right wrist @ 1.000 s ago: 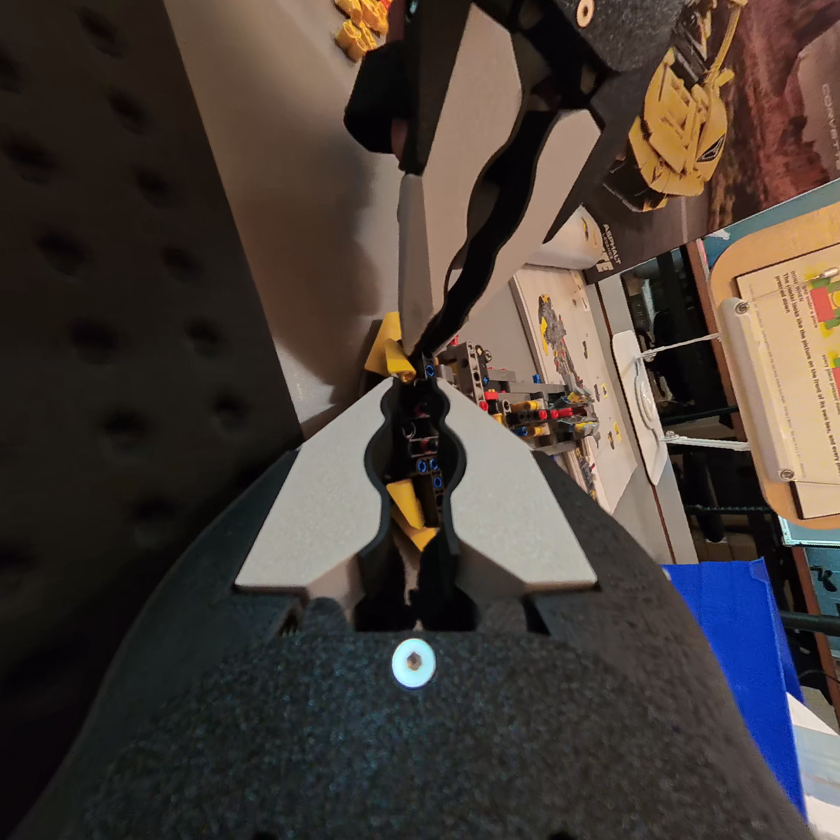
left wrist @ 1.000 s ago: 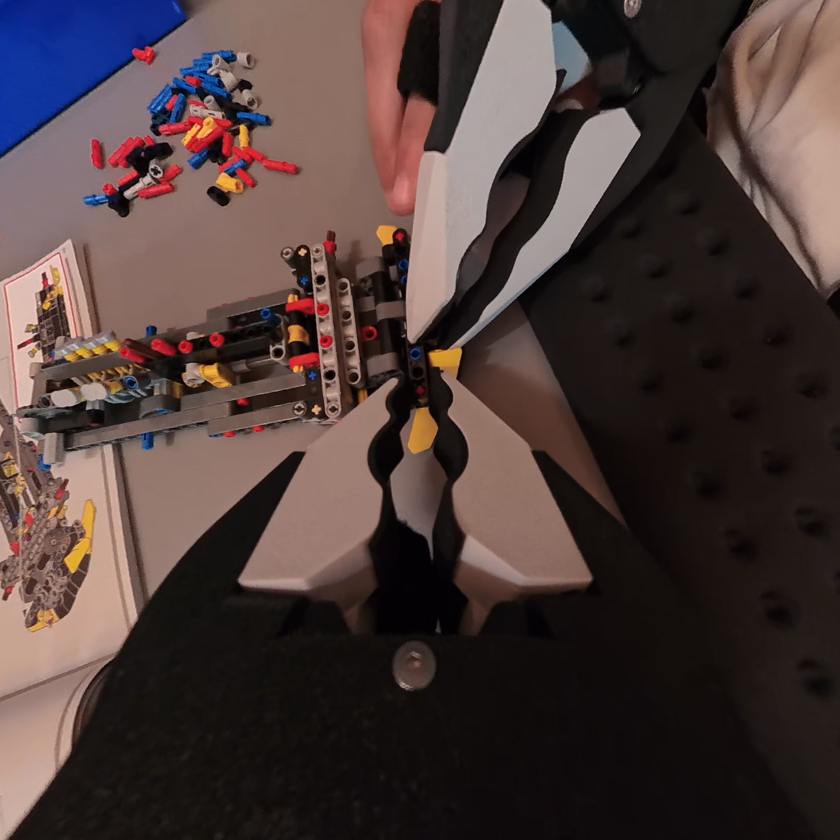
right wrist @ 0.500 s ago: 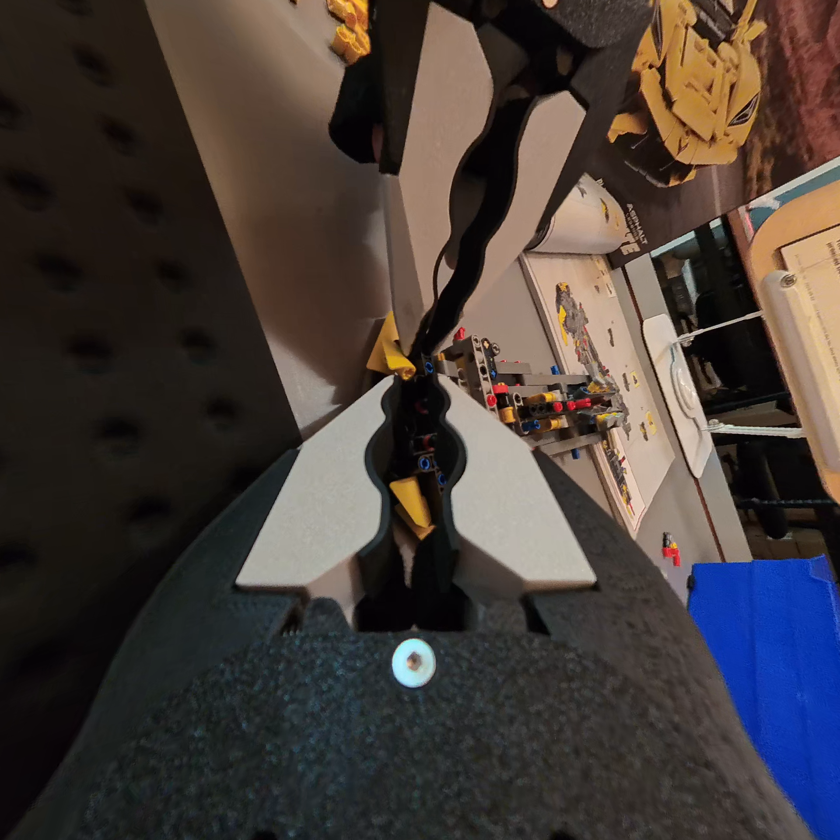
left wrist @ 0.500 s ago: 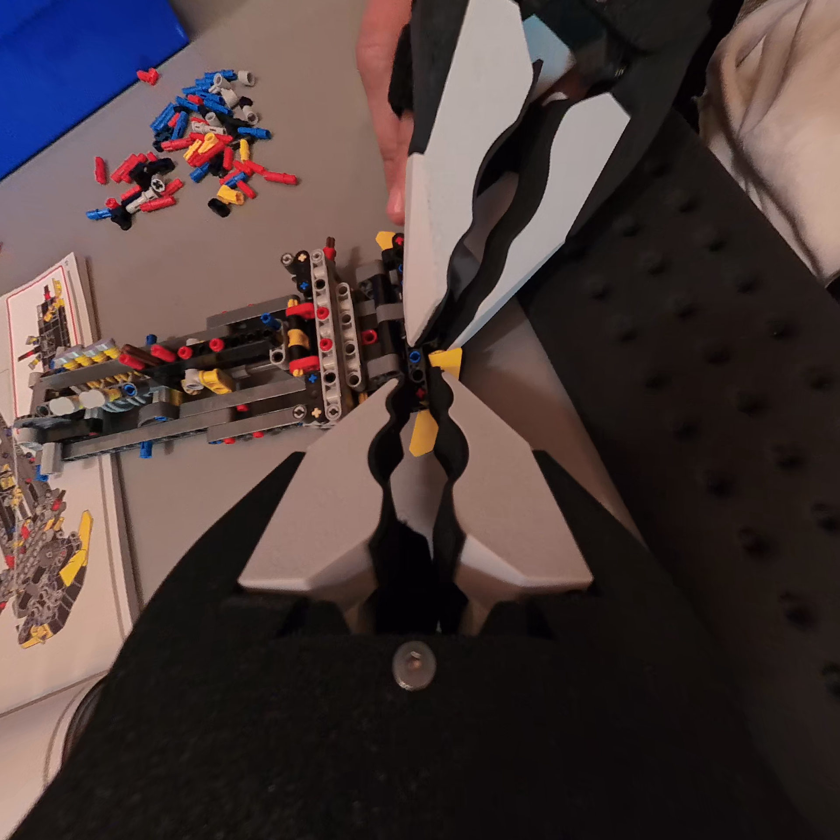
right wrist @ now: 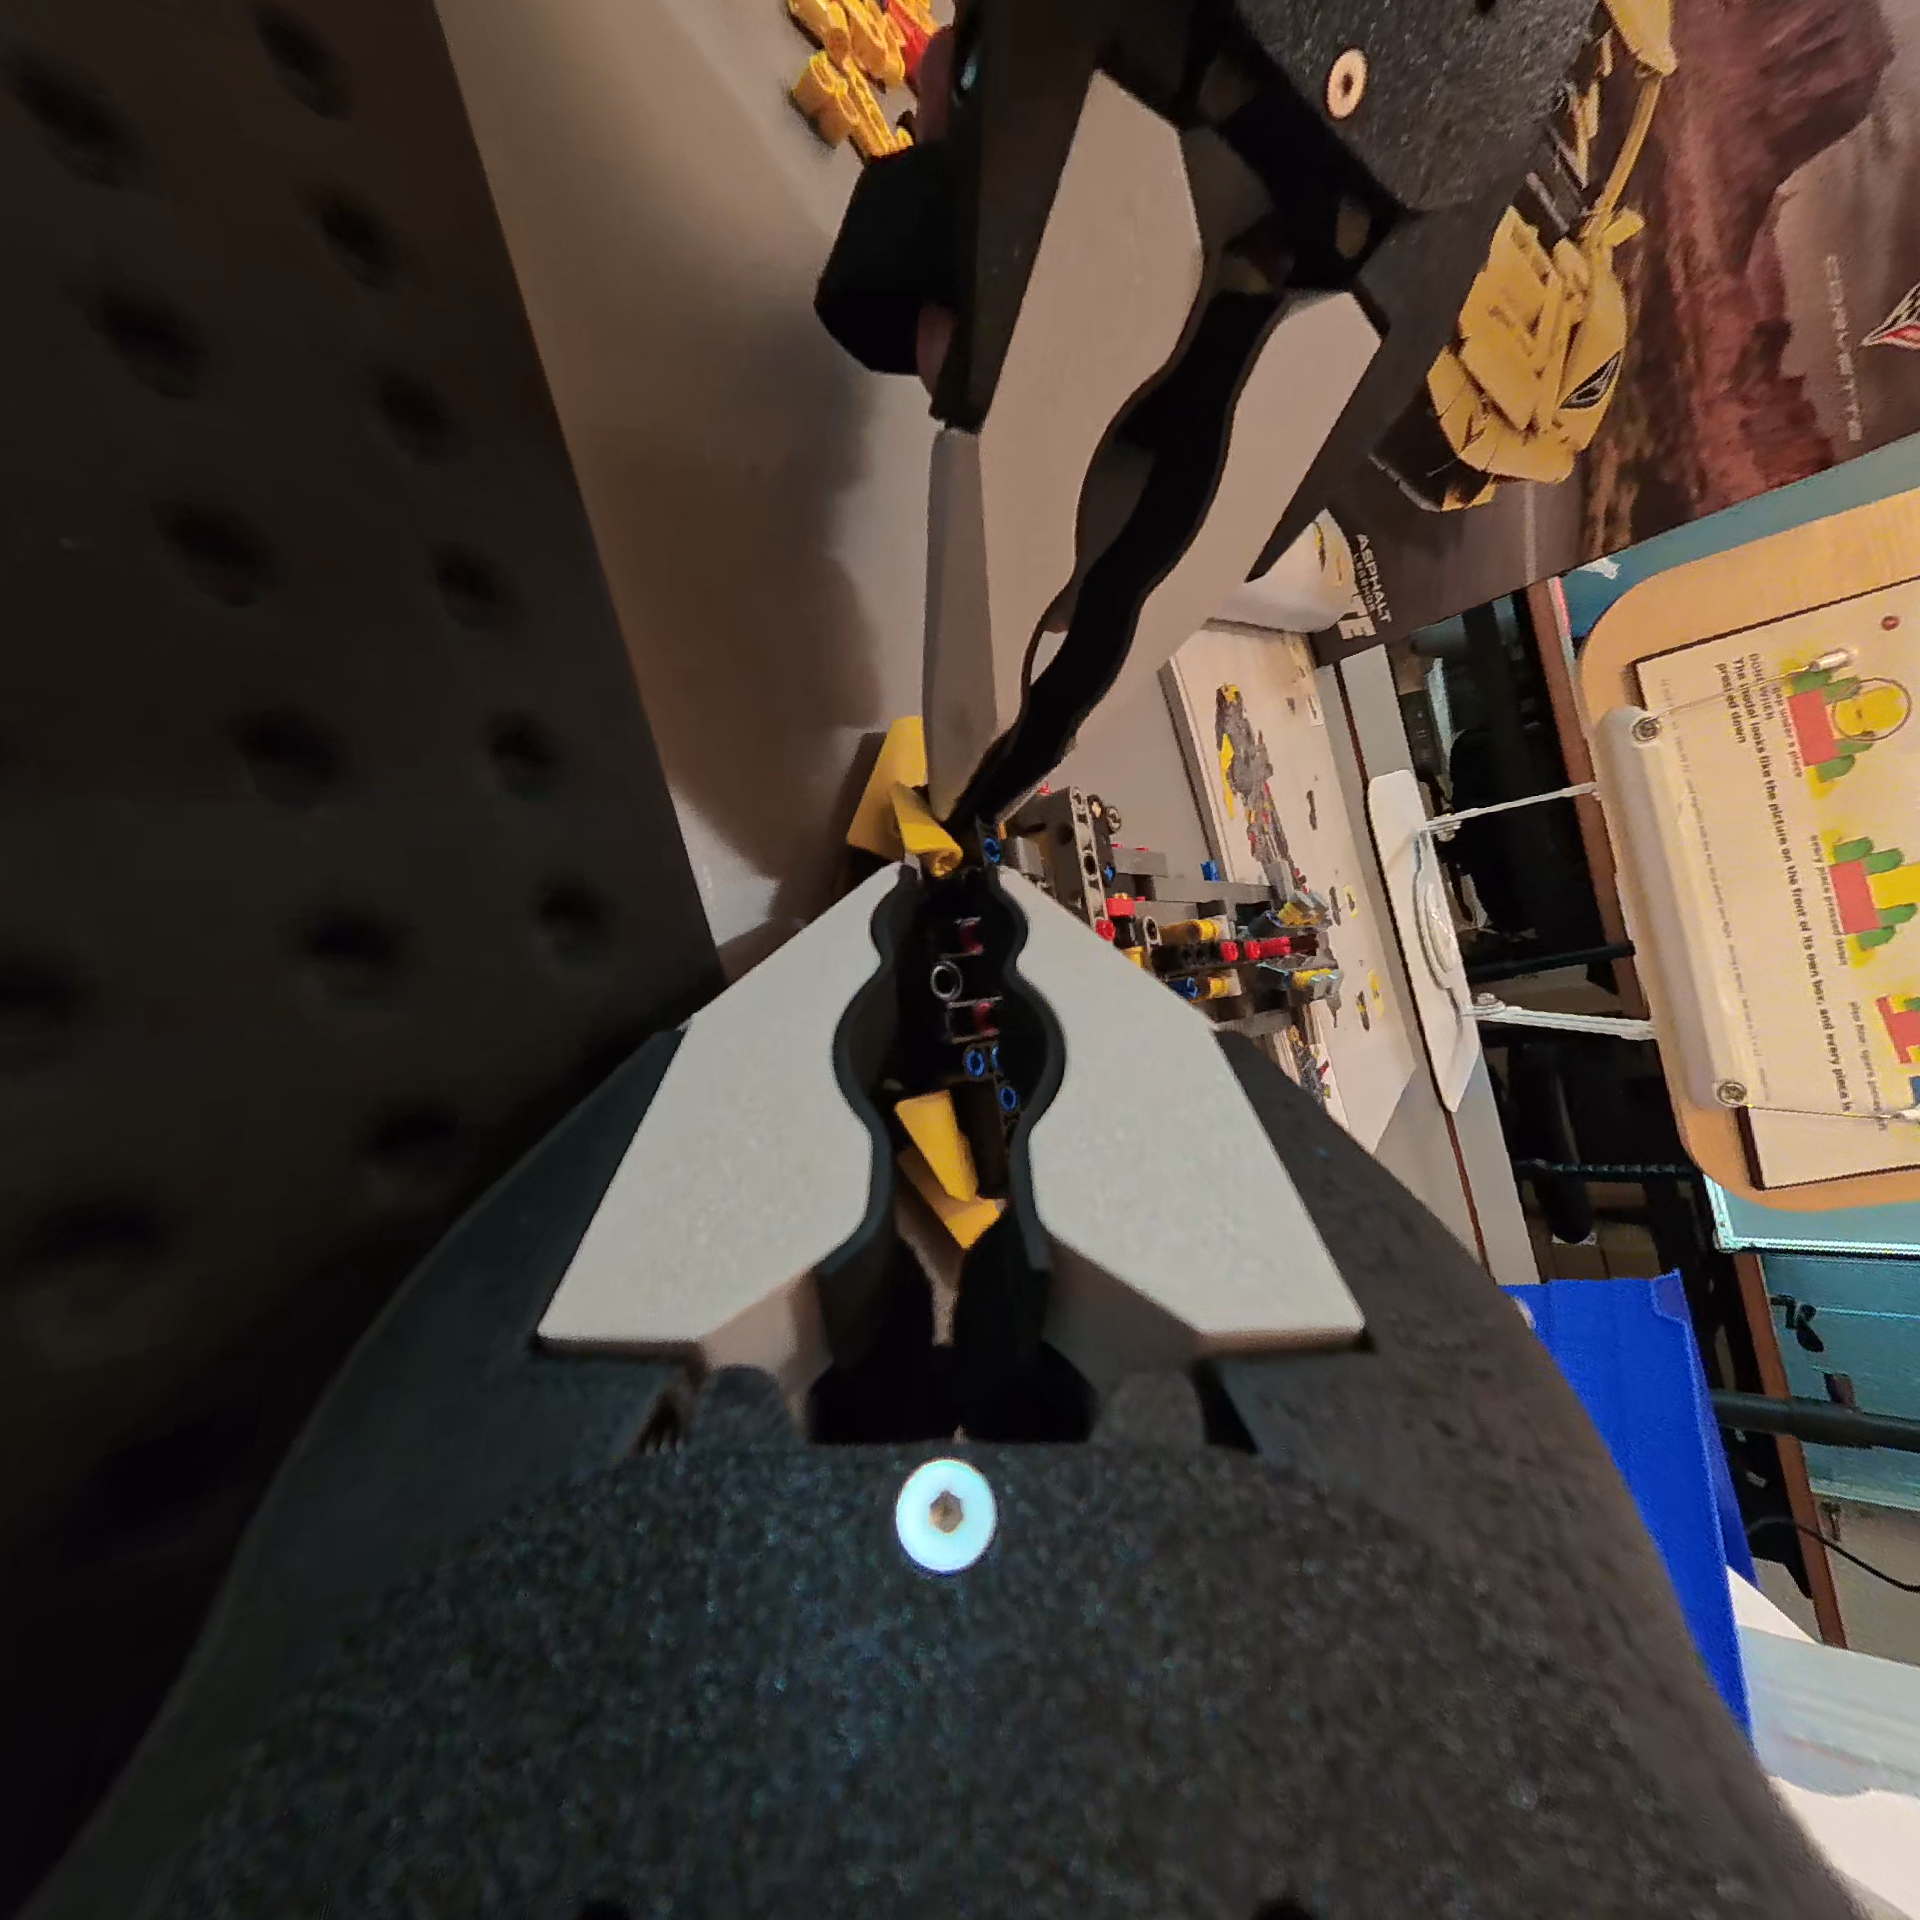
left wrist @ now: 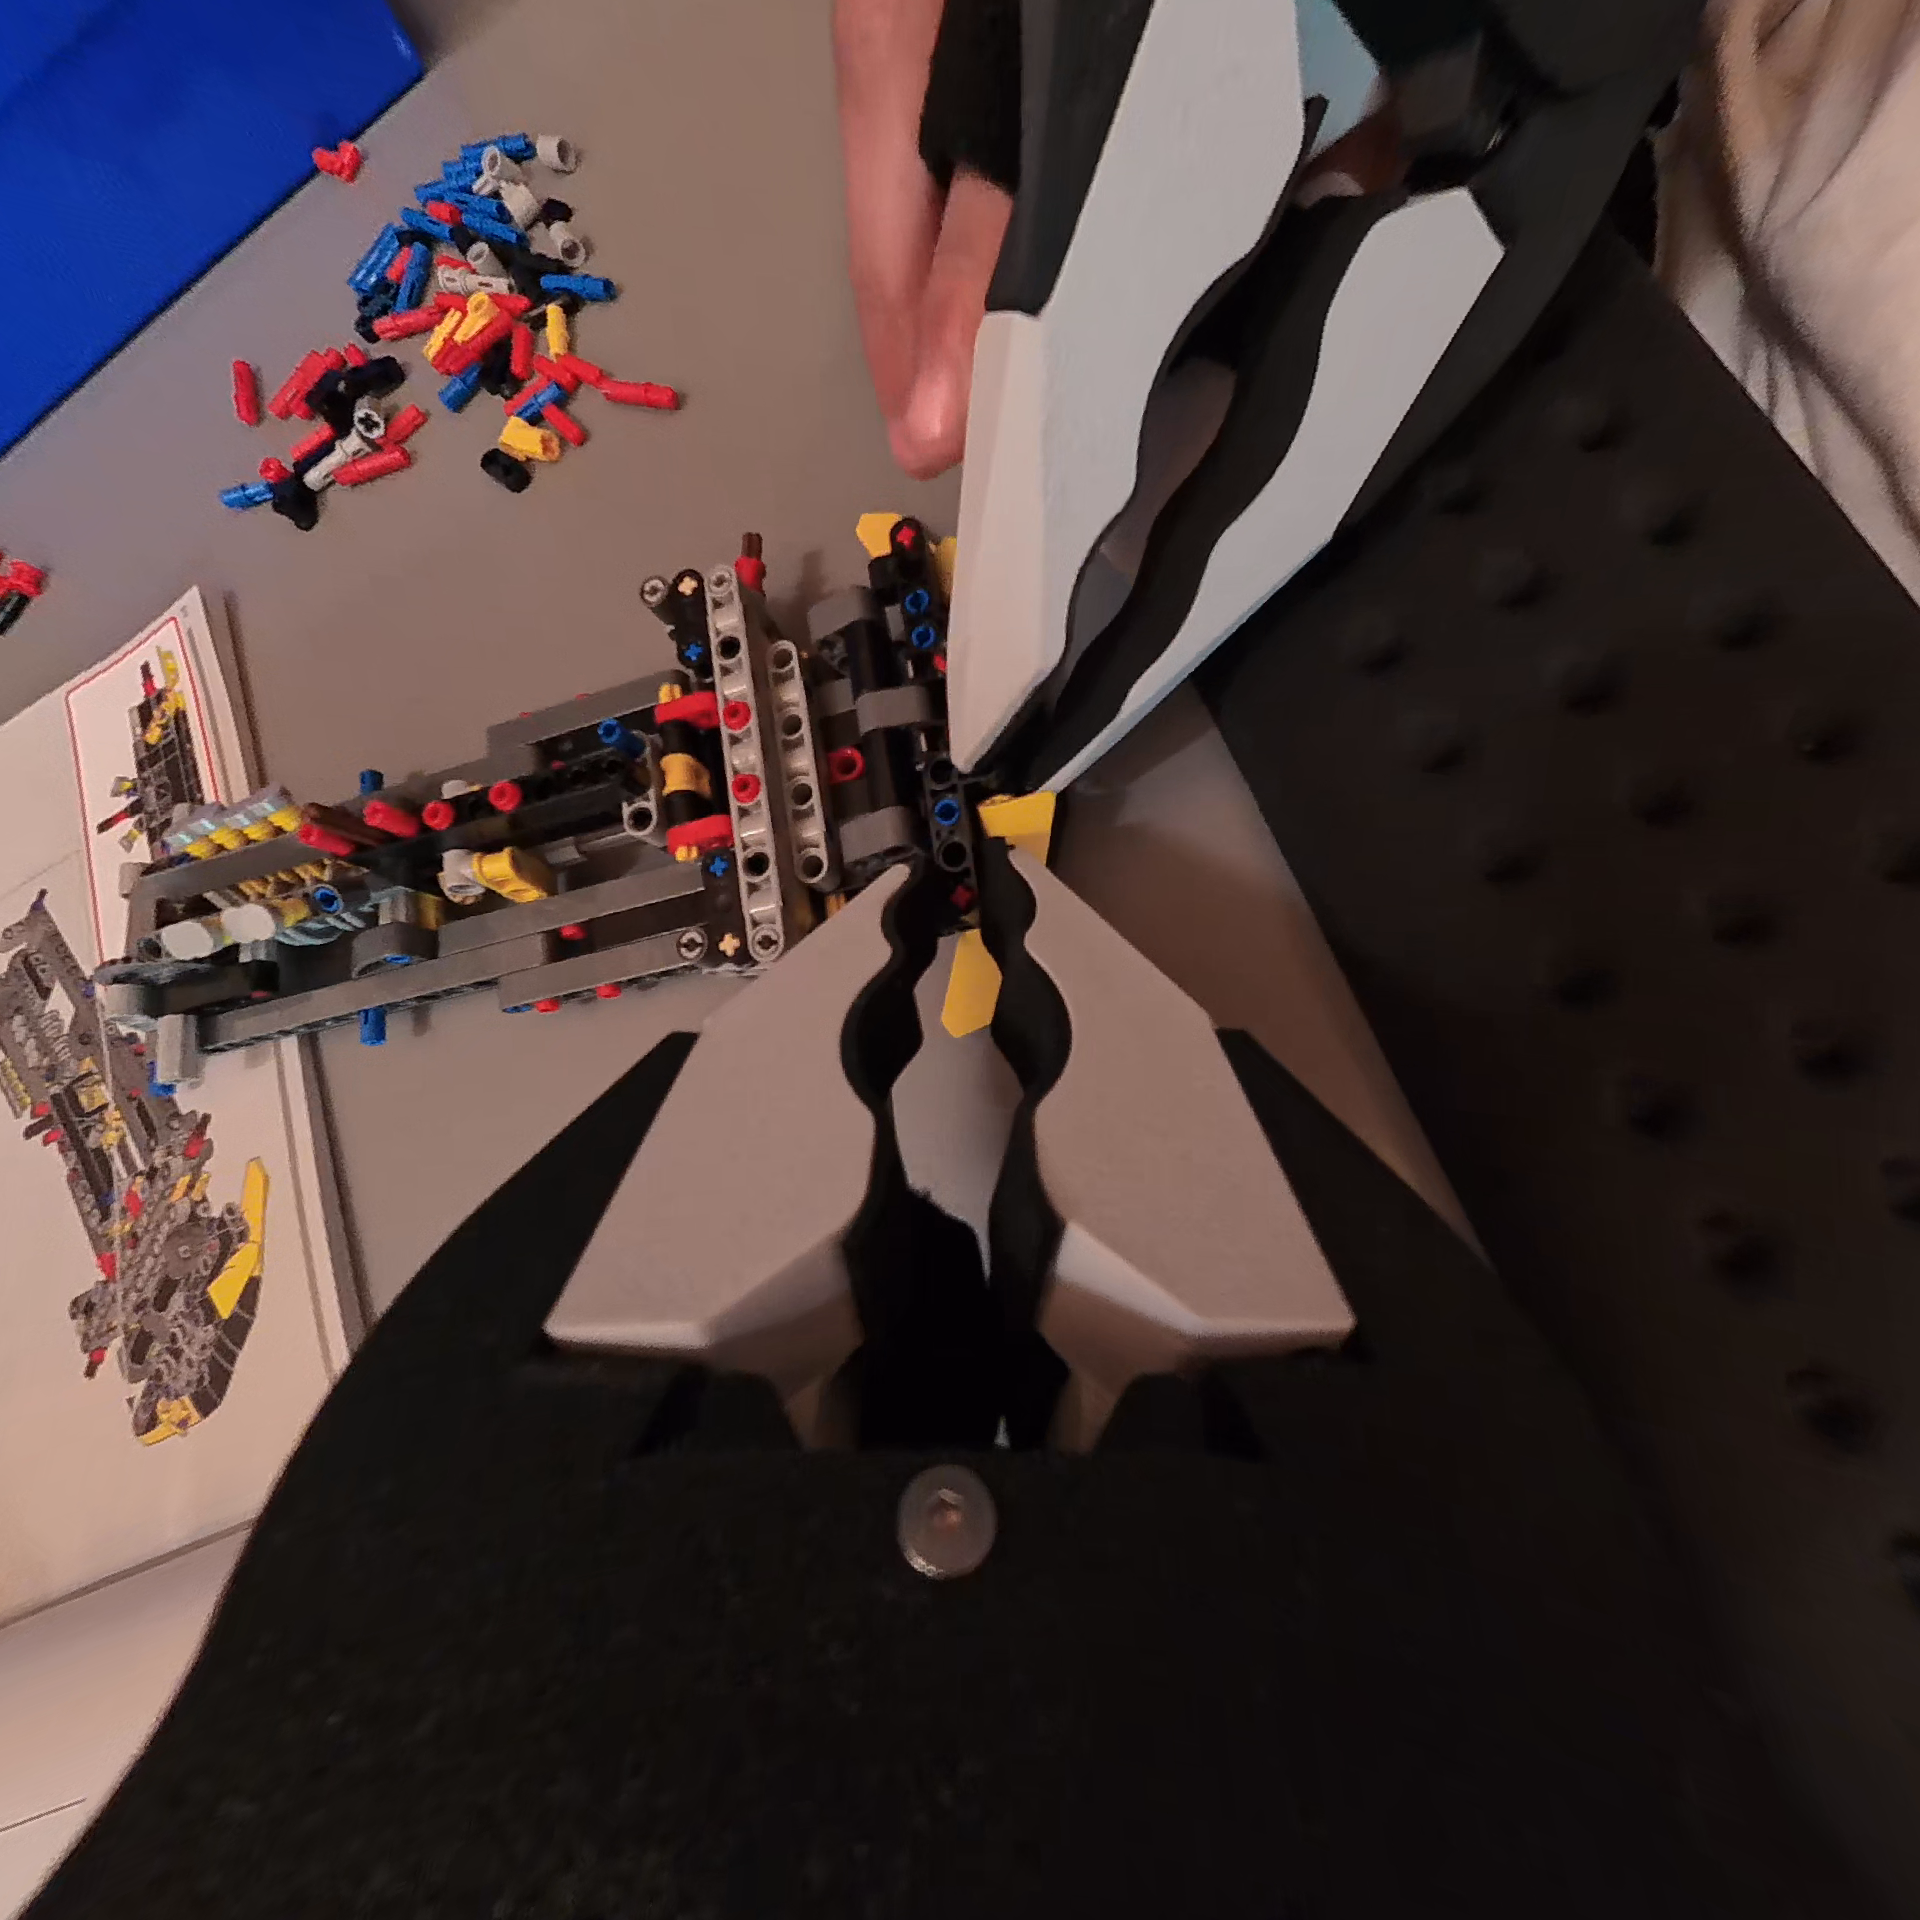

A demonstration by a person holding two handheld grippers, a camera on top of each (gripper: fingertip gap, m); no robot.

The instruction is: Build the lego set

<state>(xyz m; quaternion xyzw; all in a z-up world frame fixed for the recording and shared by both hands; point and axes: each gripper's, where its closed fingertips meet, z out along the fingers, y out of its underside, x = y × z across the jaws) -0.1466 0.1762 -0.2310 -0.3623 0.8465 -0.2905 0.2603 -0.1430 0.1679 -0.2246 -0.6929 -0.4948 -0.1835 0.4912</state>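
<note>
Little has moved: both tongs stay clamped on the black studless beam with yellow panels (left wrist: 961, 842) at the end of the long grey, pin-studded plastic chassis (left wrist: 499, 862). Left gripper (left wrist: 956, 883) meets right gripper (right wrist: 951, 883) tip to tip. Light, rigid, likely to pop apart; grip beams, not panels.

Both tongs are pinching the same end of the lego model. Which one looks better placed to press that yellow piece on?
Probably the right tongs: their tips close around the yellow piece, while the left tongs grip the model.
</note>
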